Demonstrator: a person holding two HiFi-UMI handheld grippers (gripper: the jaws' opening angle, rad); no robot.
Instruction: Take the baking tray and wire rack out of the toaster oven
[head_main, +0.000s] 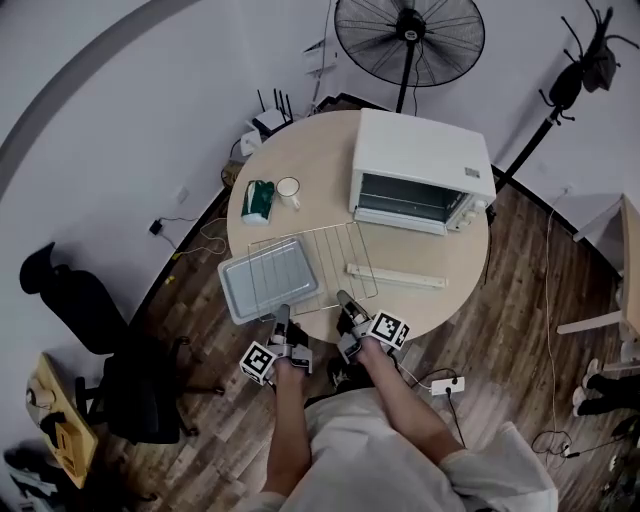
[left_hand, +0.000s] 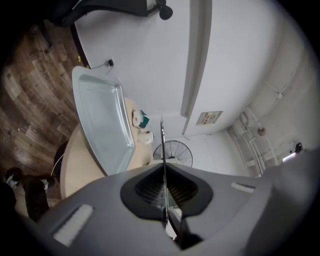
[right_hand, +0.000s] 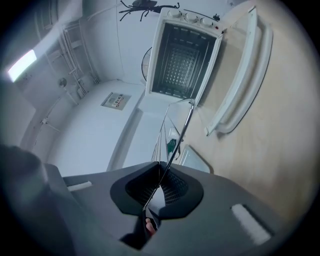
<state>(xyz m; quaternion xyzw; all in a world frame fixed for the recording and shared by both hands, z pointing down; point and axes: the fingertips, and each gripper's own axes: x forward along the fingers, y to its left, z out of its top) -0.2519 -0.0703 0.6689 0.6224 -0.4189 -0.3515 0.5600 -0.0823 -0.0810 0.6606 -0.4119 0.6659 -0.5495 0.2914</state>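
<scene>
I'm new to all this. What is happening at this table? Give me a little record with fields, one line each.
Setting: round wooden table
Toaster oven: white, door open, nothing inside
Wire rack: out of the oven, at the table's near edge
Baking tray: also out, lying over the rack's left part
Left hand-held gripper: shut on the rack's near edge
Right hand-held gripper: shut on the same edge
Also on the table: mug, green packet

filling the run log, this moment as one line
left gripper: shut on wire rack | right gripper: shut on wire rack | baking tray: on rack | toaster oven: open, empty
</scene>
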